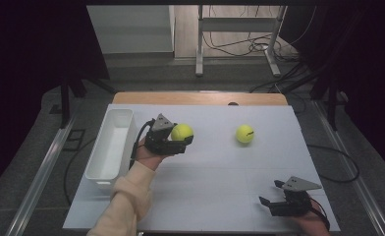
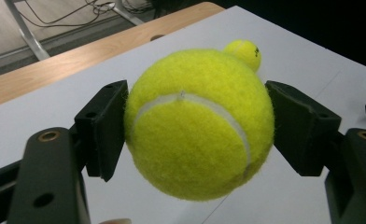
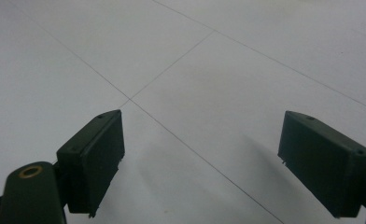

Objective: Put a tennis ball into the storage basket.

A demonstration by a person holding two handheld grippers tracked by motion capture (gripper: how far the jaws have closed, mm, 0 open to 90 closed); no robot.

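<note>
My left gripper (image 1: 183, 137) is shut on a yellow-green tennis ball (image 1: 181, 132), held just above the white table (image 1: 215, 162) near the tub. In the left gripper view that ball (image 2: 197, 123) is squeezed between both black pads (image 2: 107, 125), clear of the surface. A second tennis ball (image 1: 245, 133) lies on the table to the right of it and peeks out behind the held one (image 2: 244, 52). My right gripper (image 1: 273, 192) rests near the front right corner, open, its pads (image 3: 95, 156) wide apart with bare table (image 3: 209, 84) between them.
A white rectangular tub (image 1: 111, 147) stands along the table's left edge, beside my left hand. A wooden strip (image 1: 200, 98) runs along the far edge. Beyond it are a desk frame's legs (image 1: 199, 44) and cables on the floor.
</note>
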